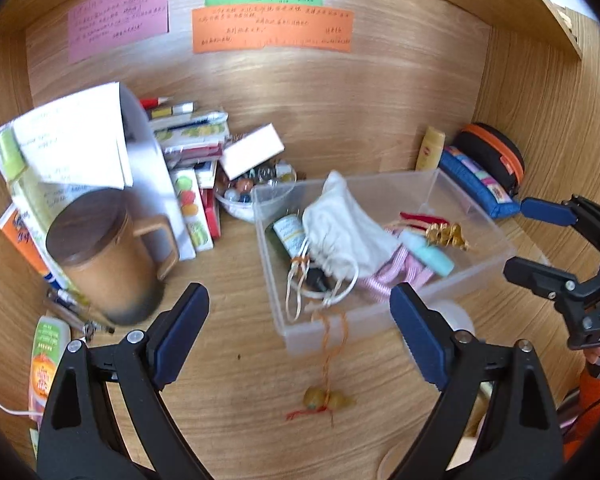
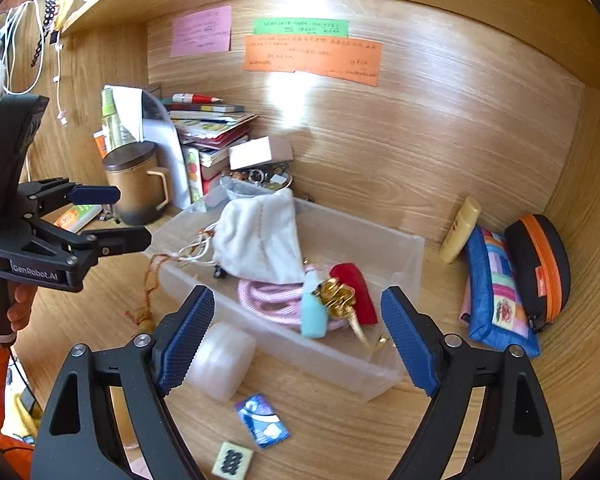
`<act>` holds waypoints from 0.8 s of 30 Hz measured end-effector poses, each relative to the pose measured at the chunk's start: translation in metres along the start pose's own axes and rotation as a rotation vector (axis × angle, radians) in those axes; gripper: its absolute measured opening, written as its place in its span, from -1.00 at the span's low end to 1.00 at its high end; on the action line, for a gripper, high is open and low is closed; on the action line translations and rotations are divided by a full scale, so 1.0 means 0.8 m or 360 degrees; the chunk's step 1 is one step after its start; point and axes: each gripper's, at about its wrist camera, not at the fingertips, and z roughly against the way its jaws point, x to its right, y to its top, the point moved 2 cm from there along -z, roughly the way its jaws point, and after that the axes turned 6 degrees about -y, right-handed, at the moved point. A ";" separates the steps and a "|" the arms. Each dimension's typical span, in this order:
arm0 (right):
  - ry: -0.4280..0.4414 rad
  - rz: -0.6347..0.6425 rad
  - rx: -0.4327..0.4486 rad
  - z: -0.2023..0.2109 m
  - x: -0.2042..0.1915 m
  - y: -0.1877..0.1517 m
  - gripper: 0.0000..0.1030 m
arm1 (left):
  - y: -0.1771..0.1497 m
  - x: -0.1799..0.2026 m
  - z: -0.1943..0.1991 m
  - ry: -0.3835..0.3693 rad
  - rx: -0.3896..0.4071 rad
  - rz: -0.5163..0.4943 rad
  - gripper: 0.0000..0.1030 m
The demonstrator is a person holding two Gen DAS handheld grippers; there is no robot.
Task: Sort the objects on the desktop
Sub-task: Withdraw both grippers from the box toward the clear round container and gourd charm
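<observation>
Left wrist view first: left gripper [image 1: 300, 328] hangs over the wooden desk [image 1: 236, 408] with its jaws spread wide and nothing between them — only bare desk and the near corner of the clear plastic box [image 1: 384, 312]. That box sits mid-desk and holds a white drawstring pouch [image 1: 348, 228], a small bottle [image 1: 290, 232] and a pink cord [image 1: 396, 276]. A gourd charm [image 1: 328, 400] lies on the desk just in front of it, its orange string trailing over the rim. A brown lidded mug [image 1: 108, 256] stands at the left.

Right wrist view: right gripper [image 2: 298, 340] is likewise wide apart and empty, poised above the box's near wall — a round white case [image 2: 220, 364] rests just beside its left finger, and a blue card [image 2: 262, 420] and a tile [image 2: 232, 458] lie nearer the camera.
</observation>
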 end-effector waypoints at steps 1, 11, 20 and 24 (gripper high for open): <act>0.0006 0.0002 -0.0006 0.001 -0.003 -0.002 0.62 | -0.006 -0.001 -0.001 0.0003 -0.0014 -0.0005 0.80; 0.0034 0.0059 -0.0127 -0.008 -0.037 -0.031 0.62 | -0.046 -0.012 -0.021 -0.0015 -0.0149 0.0013 0.80; 0.0117 0.0099 -0.0266 -0.030 -0.057 -0.055 0.62 | -0.076 -0.014 -0.047 -0.0030 -0.0294 0.0011 0.80; 0.0193 0.0083 -0.0355 -0.050 -0.059 -0.062 0.62 | -0.083 -0.016 -0.058 -0.0050 -0.0350 0.0026 0.80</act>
